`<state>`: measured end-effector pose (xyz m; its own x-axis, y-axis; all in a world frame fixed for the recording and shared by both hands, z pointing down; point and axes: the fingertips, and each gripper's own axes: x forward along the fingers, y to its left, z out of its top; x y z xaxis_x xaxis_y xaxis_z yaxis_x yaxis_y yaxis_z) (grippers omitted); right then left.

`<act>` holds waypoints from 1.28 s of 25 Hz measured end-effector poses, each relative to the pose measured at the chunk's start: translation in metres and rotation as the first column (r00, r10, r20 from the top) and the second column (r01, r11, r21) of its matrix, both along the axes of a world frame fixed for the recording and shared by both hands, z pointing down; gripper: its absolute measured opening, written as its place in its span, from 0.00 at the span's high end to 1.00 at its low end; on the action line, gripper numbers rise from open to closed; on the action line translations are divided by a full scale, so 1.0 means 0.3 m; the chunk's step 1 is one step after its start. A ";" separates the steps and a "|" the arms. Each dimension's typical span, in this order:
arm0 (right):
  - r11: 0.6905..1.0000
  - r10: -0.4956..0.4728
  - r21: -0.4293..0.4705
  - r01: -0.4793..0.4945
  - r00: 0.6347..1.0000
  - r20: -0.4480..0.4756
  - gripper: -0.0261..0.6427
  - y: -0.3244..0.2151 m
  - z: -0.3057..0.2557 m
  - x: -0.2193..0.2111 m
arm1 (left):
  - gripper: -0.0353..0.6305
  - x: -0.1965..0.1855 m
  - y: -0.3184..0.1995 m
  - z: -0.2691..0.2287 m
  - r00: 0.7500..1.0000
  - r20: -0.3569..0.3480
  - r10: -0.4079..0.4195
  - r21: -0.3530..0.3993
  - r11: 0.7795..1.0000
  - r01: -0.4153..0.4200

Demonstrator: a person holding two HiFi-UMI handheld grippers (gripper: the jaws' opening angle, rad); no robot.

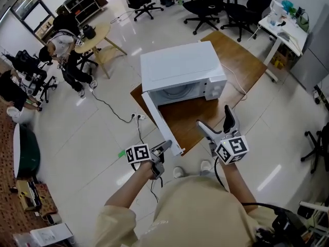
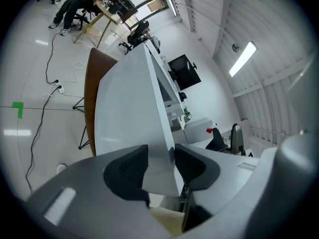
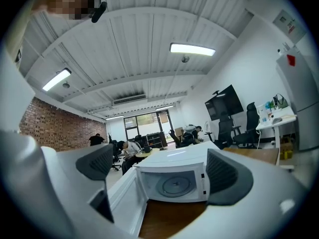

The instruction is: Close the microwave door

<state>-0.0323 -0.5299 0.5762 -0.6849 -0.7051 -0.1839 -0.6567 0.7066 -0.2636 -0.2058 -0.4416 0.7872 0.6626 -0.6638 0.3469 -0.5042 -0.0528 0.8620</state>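
A white microwave (image 1: 180,68) stands on a brown wooden table (image 1: 241,60), its door (image 1: 160,122) swung wide open toward me. My left gripper (image 1: 165,147) is at the door's free edge. In the left gripper view the door (image 2: 134,108) runs edge-on between the dark pads (image 2: 130,169), and that gripper (image 2: 160,163) is shut on it. My right gripper (image 1: 216,125) hovers open above the table's near end, apart from the oven. The right gripper view looks between its spread jaws (image 3: 159,168) at the microwave (image 3: 174,178), its cavity showing the turntable, and the open door (image 3: 124,203).
A power cable (image 1: 110,109) trails over the tiled floor to a socket strip (image 1: 138,117) left of the table. Office chairs (image 1: 211,4) stand behind; a white desk (image 1: 285,27) is at the far right. People sit around a round table (image 1: 92,37) at the back left.
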 end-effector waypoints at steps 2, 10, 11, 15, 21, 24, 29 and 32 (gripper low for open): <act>1.000 0.002 0.007 -0.002 1.000 -0.006 0.11 0.019 -0.025 -0.006 | 0.68 0.036 -0.025 -0.021 0.999 -0.014 -0.044 0.017 0.999 0.045; 0.998 0.058 0.004 -0.058 0.998 -0.014 0.11 0.031 -0.089 0.068 | 0.69 0.179 -0.171 -0.078 0.973 -0.040 -0.228 0.023 0.973 0.229; 0.998 0.063 0.005 -0.063 0.998 -0.016 0.11 0.031 -0.094 0.076 | 0.68 0.195 -0.195 -0.085 0.969 -0.029 -0.245 0.026 0.969 0.246; 0.997 0.070 0.020 -0.069 0.997 -0.034 0.11 0.047 -0.112 0.092 | 0.68 0.254 -0.281 -0.104 0.949 -0.010 -0.315 0.034 0.948 0.315; 0.995 0.102 0.022 -0.101 0.993 -0.051 0.11 0.048 -0.107 0.161 | 0.68 0.301 -0.396 -0.104 0.928 -0.005 -0.373 0.005 0.928 0.373; 0.992 0.128 0.018 -0.127 0.991 -0.050 0.11 0.040 -0.109 0.212 | 0.68 0.317 -0.441 -0.108 0.917 -0.007 -0.398 -0.004 0.917 0.398; 0.985 0.175 0.012 -0.174 0.984 -0.043 0.11 0.029 -0.108 0.284 | 0.68 0.329 -0.499 -0.105 0.914 -0.009 -0.406 -0.025 0.914 0.406; 0.982 0.191 0.005 -0.191 0.981 -0.041 0.11 0.021 -0.100 0.308 | 0.67 0.334 -0.535 -0.100 0.911 -0.006 -0.412 -0.030 0.911 0.411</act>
<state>0.0602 -0.5237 0.5461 -0.5445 -0.8235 -0.1593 -0.7898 0.5673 -0.2332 -0.1055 -0.6022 0.7571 0.3371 -0.8690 0.3622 -0.4658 0.1804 0.8663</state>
